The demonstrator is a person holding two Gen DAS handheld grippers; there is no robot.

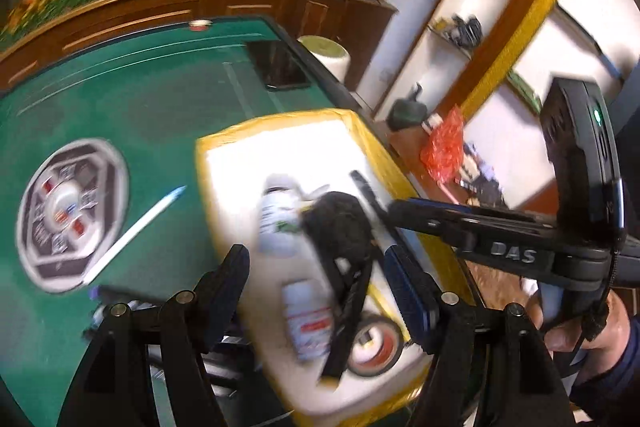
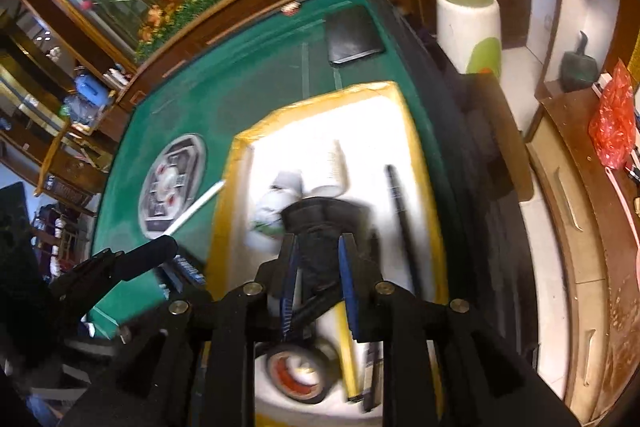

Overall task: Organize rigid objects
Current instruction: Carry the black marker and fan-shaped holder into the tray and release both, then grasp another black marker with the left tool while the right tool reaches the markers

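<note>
A white box with yellow-taped rim lies on the green table. Inside are a white bottle, a small red-labelled bottle, a black bulky object, a tape roll and a black pen. My left gripper hovers open over the box with nothing gripped. My right gripper hangs above the black object with a narrow gap between its fingers; the pads do not appear to press on it.
A white pen lies on the felt beside a round centre emblem. A black panel sits at the far table edge. A white-green stool and a wooden counter with a red bag stand on the right.
</note>
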